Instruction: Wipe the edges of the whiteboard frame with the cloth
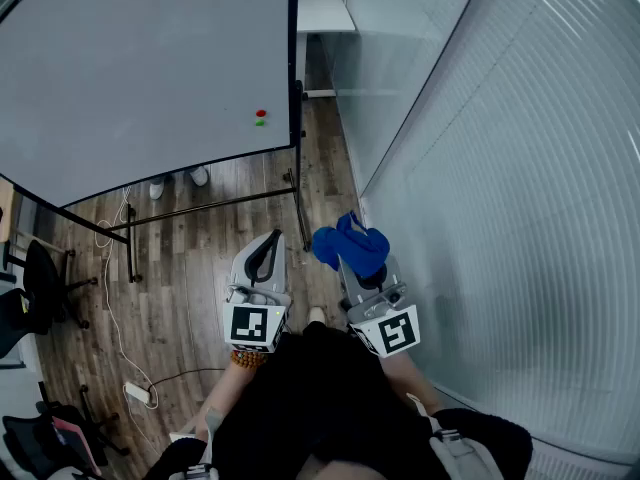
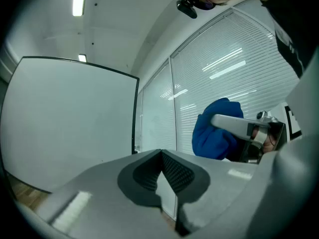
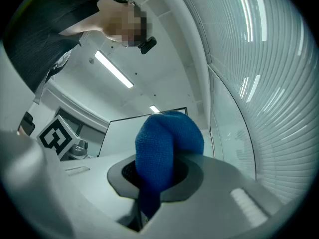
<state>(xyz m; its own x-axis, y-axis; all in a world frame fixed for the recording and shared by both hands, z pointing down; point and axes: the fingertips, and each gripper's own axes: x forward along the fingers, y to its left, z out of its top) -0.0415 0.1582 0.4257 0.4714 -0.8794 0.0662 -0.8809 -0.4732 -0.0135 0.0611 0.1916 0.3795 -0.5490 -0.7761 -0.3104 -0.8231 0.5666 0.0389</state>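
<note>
- Just off centre toward 5 o'clock in the head view: right gripper [image 1: 356,260], jaws clamped on the blue cloth [image 1: 349,242], fabric bunched up above the tips.
- Confirmed in the right gripper view: cloth wadded between the pads, a tail of it pinched down into the gap.
- Off centre toward 7 o'clock: left gripper [image 1: 267,251], jaws together, pads meeting at the tips, nothing held.
- Up at 10 o'clock: whiteboard [image 1: 130,68] on a dark stand [image 1: 200,208], black frame [image 1: 294,58] running down its right edge, well apart from the cloth.
- Near the board's lower right corner: red magnet [image 1: 261,113] sitting just above a green magnet [image 1: 260,122].
- Out at 3 o'clock: glass wall with blinds [image 1: 500,198].
- Underfoot: wooden floor [image 1: 190,268].
- Down at 8 o'clock on the floor: white power strip [image 1: 138,392], cable [image 1: 110,298] trailing up toward the stand.
</note>
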